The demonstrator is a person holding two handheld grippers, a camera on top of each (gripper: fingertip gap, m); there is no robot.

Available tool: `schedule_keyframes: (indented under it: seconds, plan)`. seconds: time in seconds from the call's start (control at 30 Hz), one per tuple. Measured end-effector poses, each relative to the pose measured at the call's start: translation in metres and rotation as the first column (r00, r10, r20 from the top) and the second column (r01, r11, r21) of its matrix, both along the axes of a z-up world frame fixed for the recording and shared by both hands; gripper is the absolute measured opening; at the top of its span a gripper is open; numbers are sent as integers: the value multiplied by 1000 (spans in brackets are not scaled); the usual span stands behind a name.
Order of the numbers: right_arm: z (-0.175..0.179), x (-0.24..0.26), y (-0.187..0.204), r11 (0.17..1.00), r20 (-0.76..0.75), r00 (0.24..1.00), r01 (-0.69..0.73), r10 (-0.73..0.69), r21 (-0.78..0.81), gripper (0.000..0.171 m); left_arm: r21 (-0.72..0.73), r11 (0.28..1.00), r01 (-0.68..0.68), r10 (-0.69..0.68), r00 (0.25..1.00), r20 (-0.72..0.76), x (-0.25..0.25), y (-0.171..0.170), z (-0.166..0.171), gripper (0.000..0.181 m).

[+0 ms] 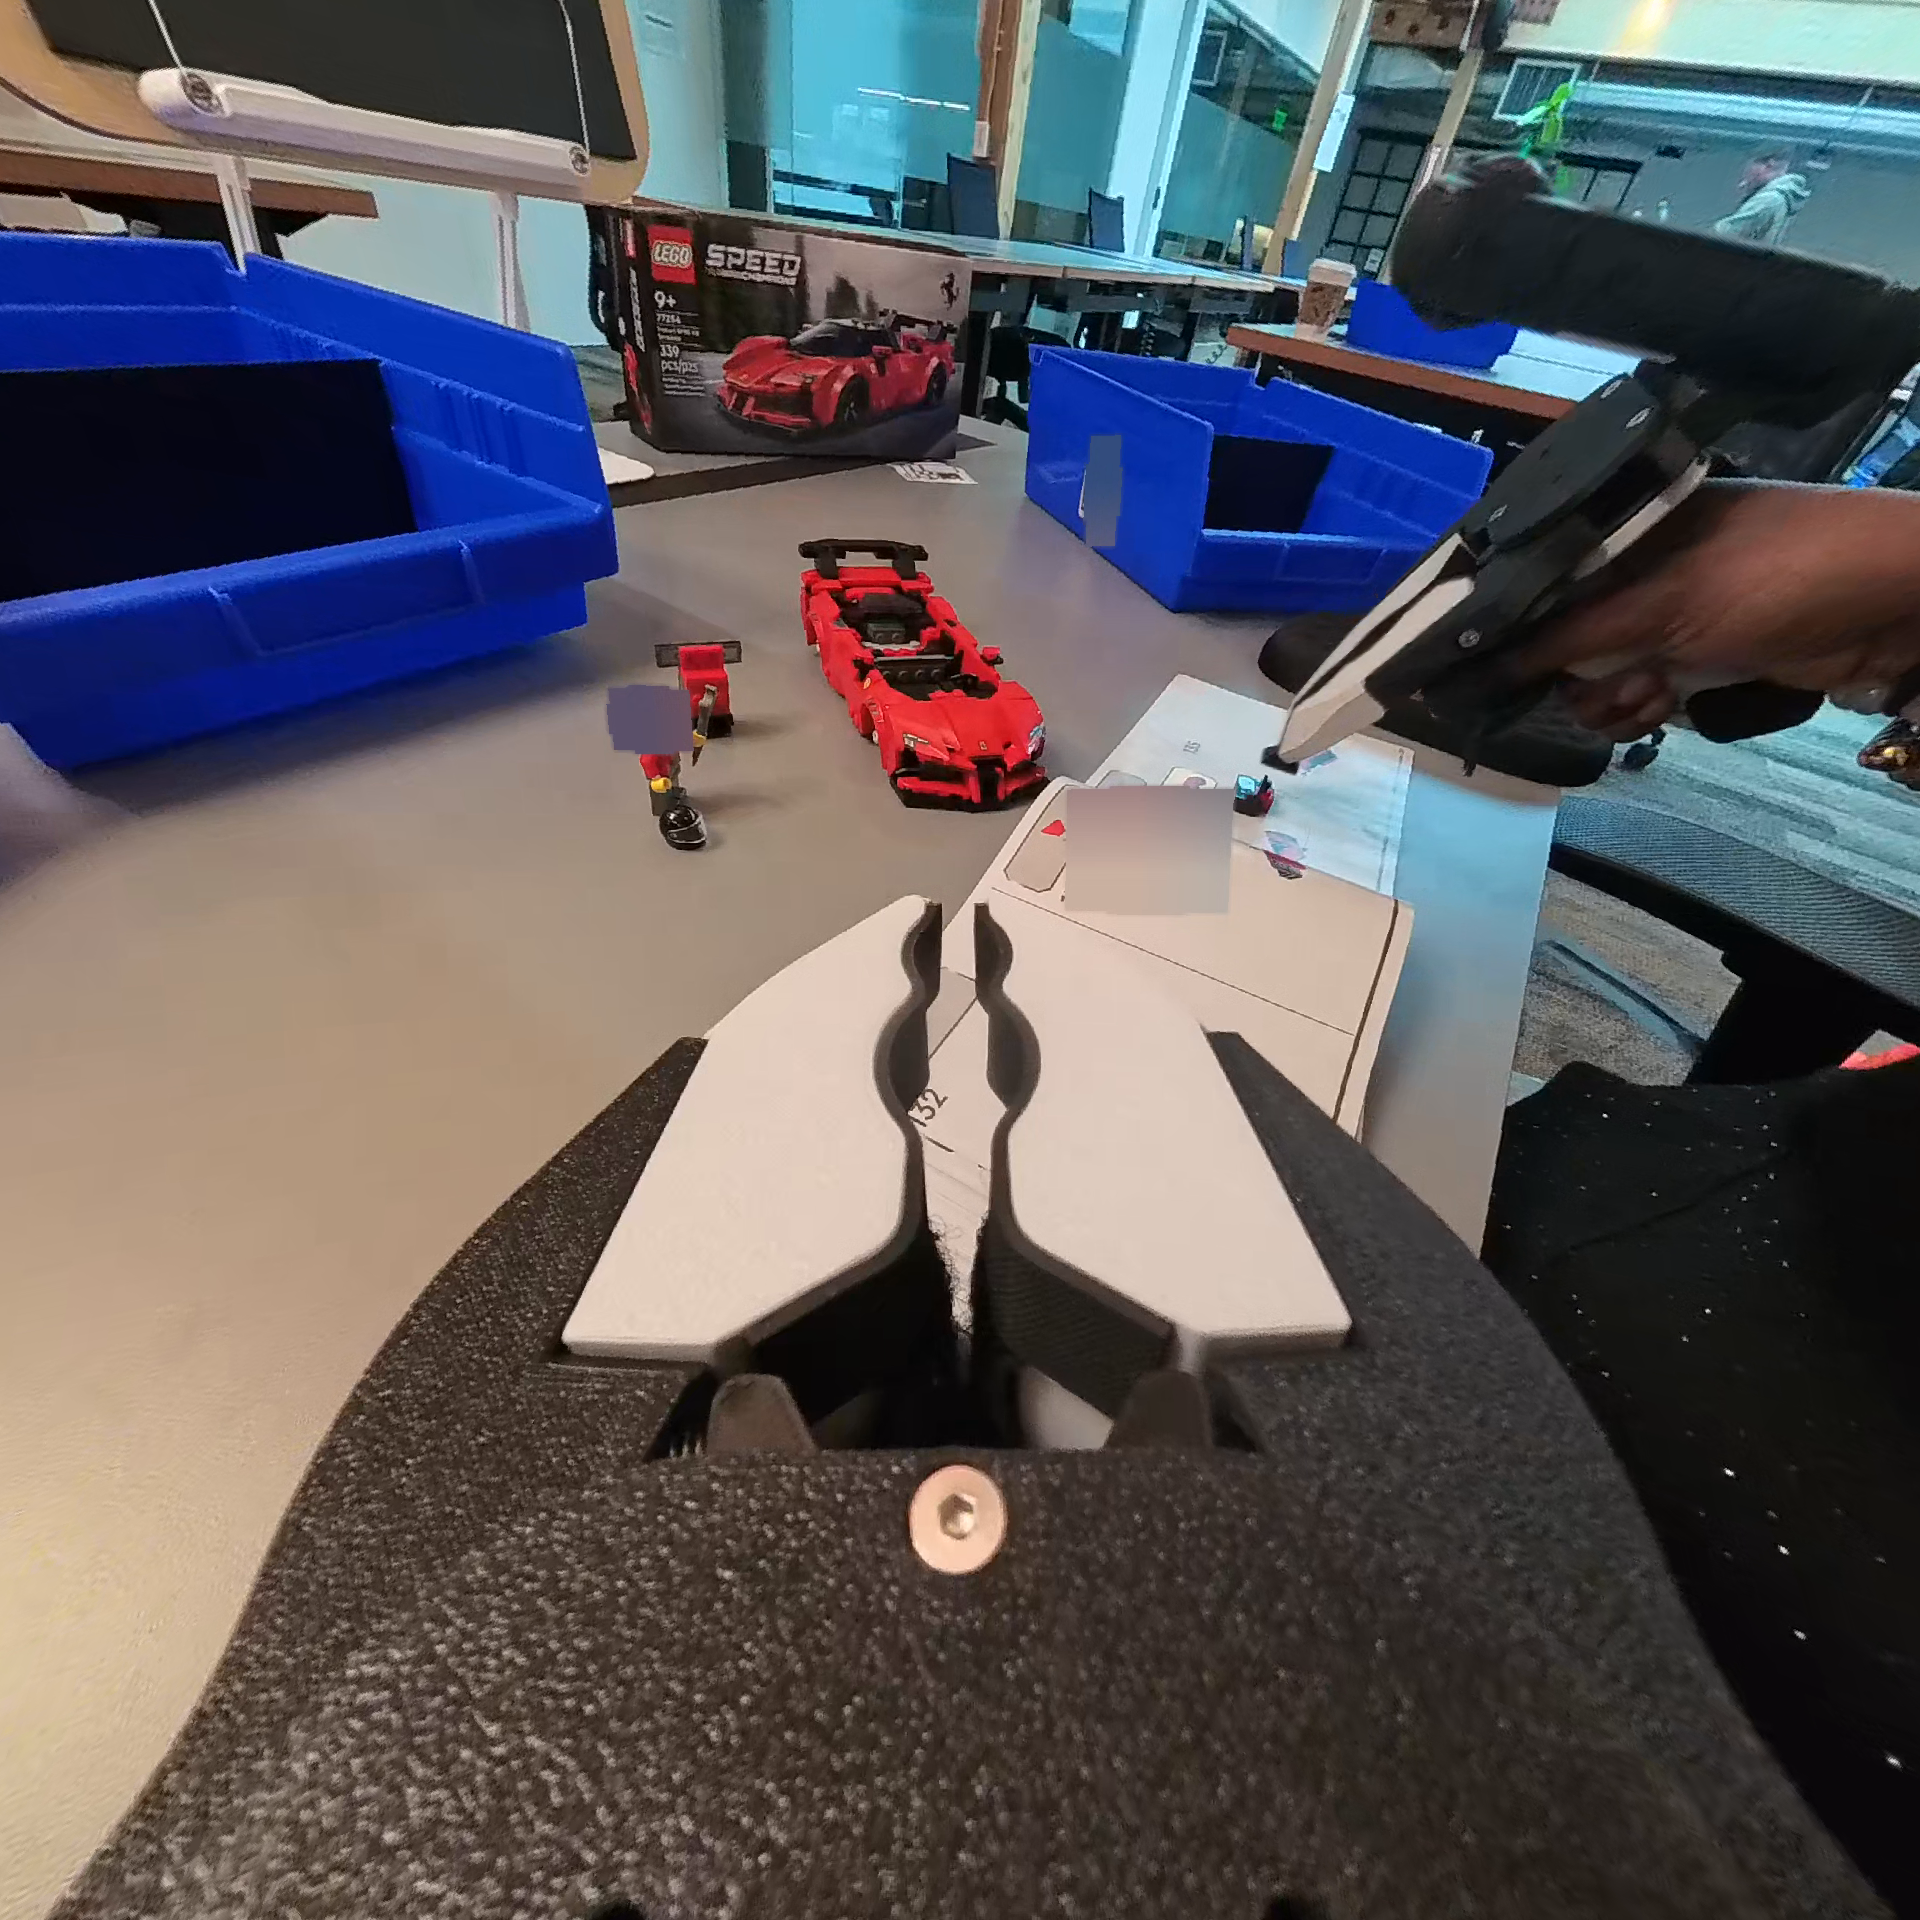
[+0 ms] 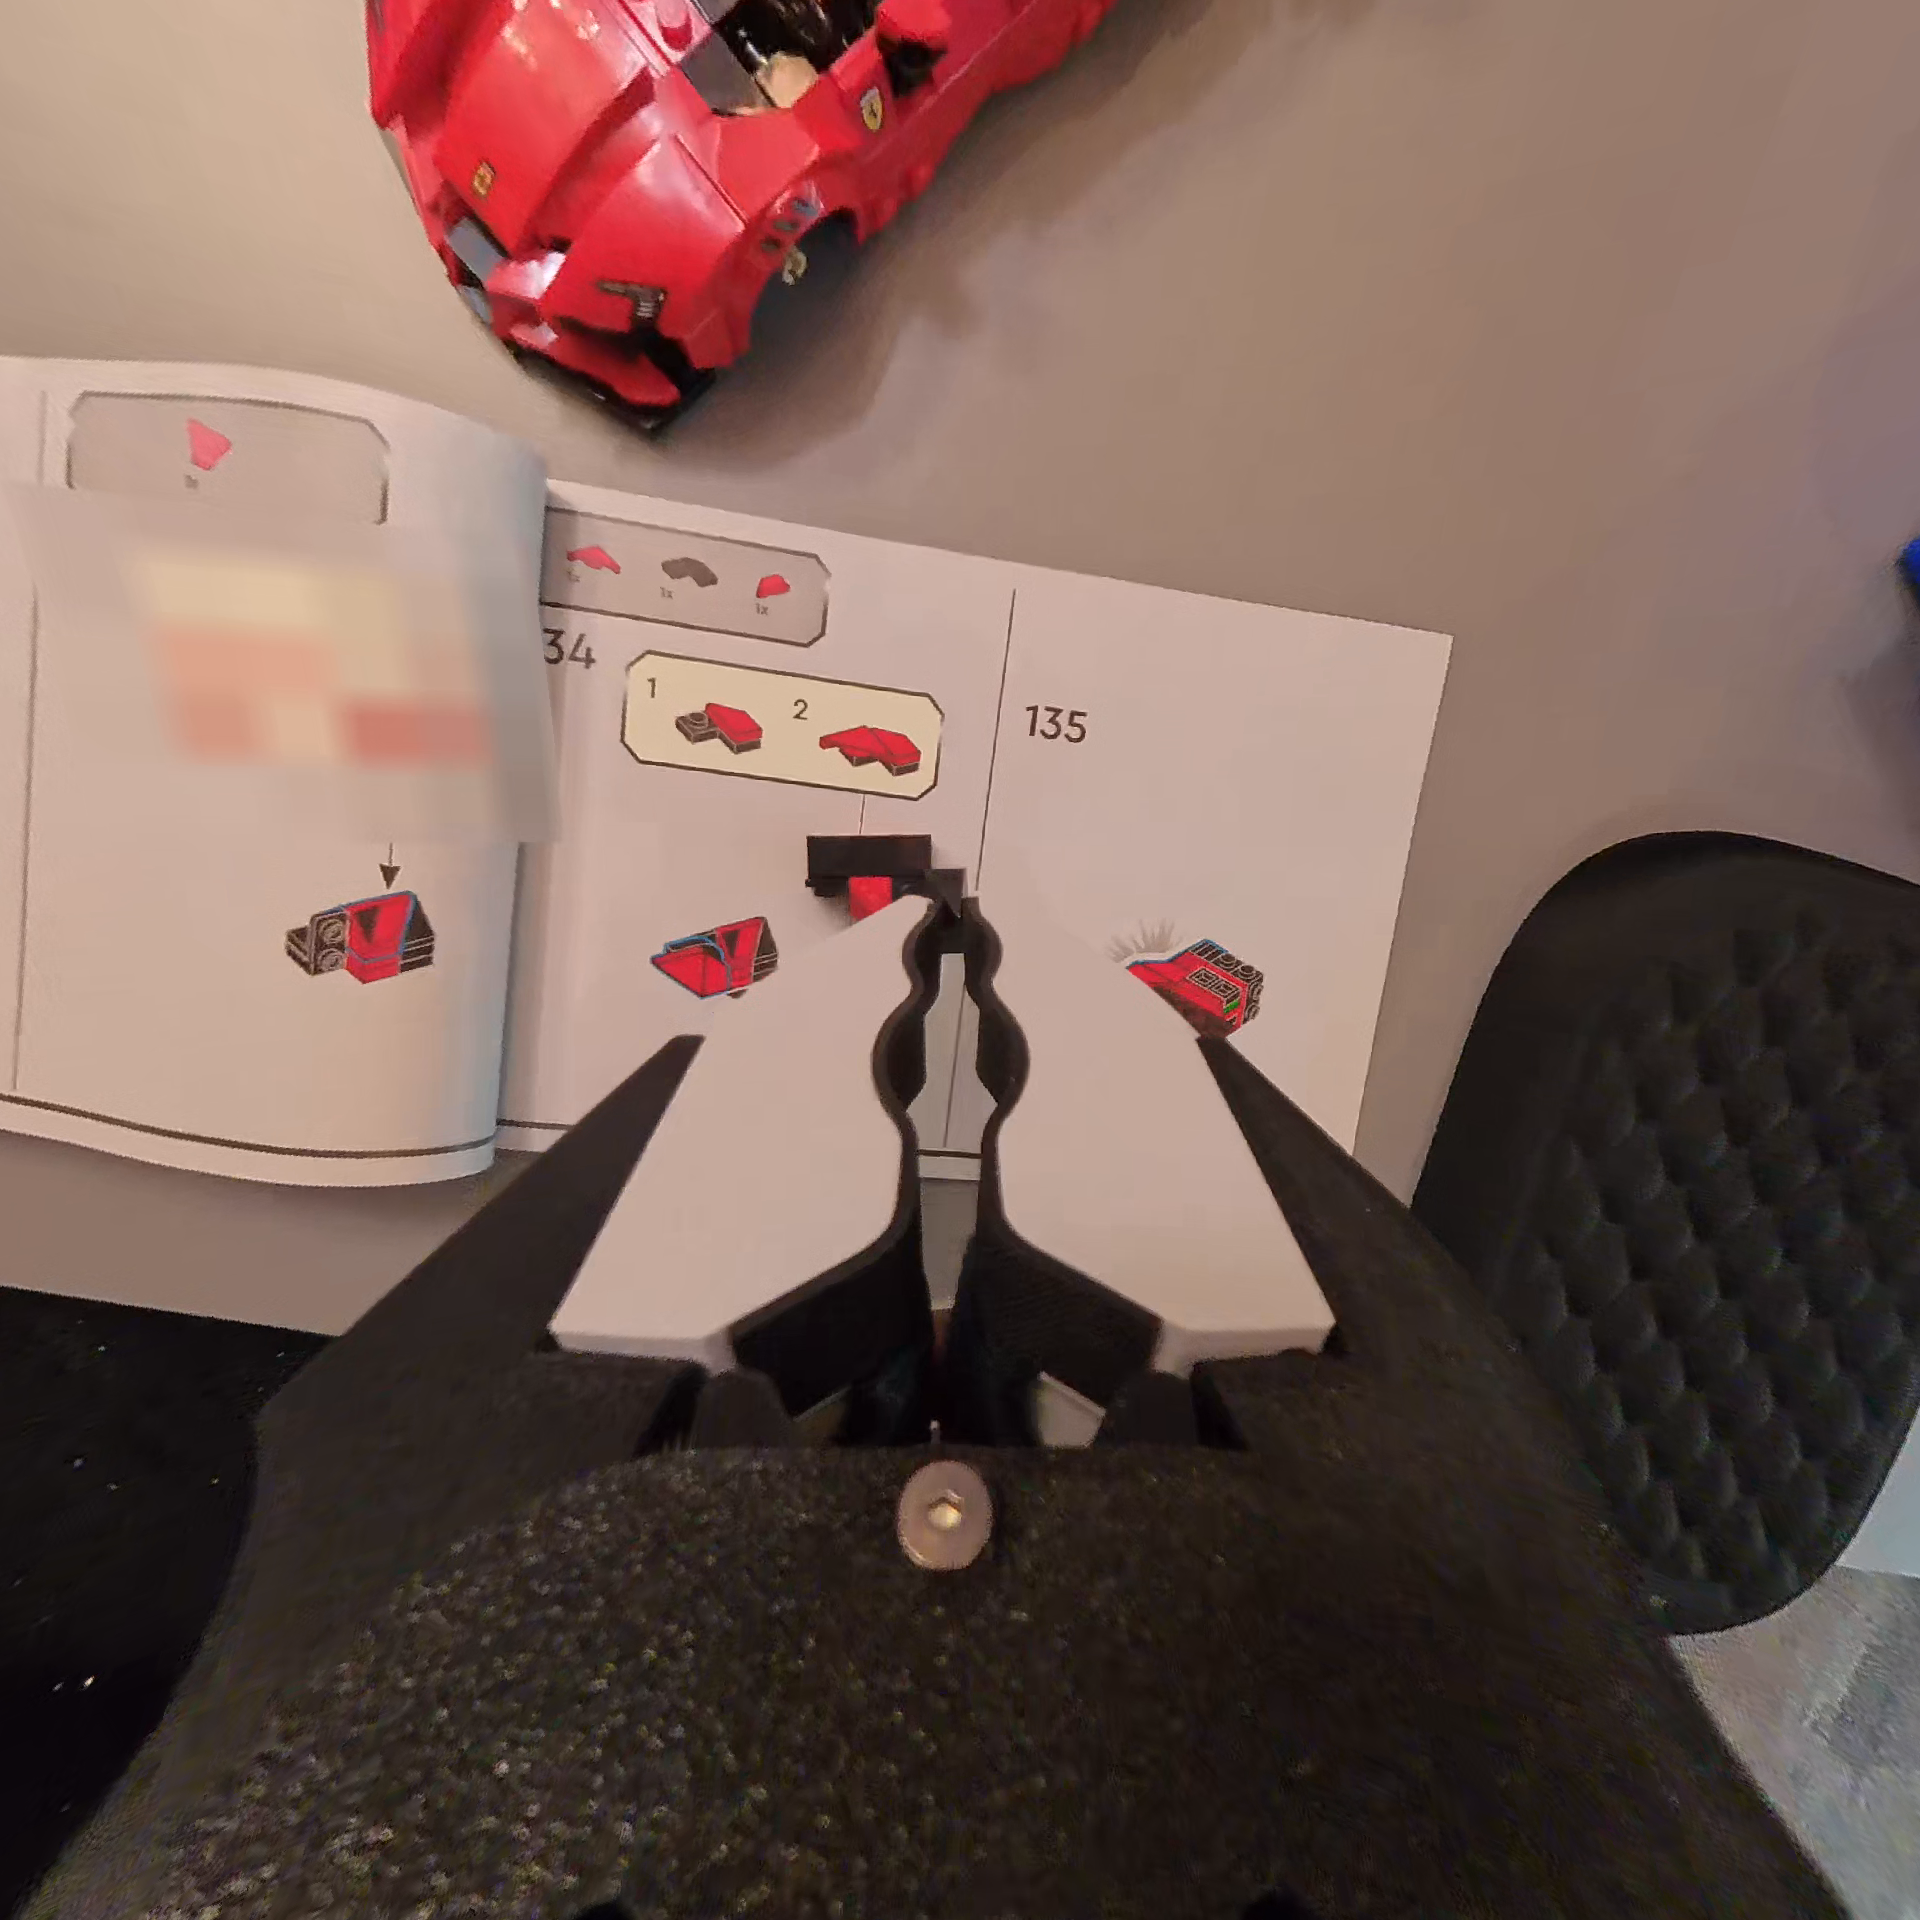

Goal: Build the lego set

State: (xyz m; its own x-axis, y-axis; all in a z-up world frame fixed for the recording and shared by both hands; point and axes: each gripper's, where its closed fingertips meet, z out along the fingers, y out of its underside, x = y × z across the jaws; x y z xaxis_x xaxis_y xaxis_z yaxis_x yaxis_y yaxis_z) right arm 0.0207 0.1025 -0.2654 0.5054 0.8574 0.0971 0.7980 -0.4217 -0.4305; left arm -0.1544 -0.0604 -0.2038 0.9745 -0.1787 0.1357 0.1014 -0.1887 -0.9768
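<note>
Right claw [image 2: 948, 914] pinches a half-hidden black-and-red piece [image 2: 868, 868] (left claw [image 1: 958, 914] nearly closed, empty).

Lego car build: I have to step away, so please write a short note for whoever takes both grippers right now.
Right gripper: shut on a small black piece with a red part under it, tips down at the open instruction booklet.
Left gripper: nearly shut, holding nothing, hovering over the booklet's near edge.
Things: red car stands mostly assembled on the grey table, cabin still open, left of the booklet. A minifigure and a small red sub-build stand left of the car.
Left: finish the small sub-assembly in the right gripper and fit it to the car.
</note>
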Motion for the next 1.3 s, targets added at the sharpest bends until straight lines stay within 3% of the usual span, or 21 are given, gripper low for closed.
schedule_keyframes:
  seconds: [1.3]
  plan:
    - [-8,-9,-2,999,77,997,2,1,-40,4,31,999,19,-21,997,71,-2,-4,5,5]
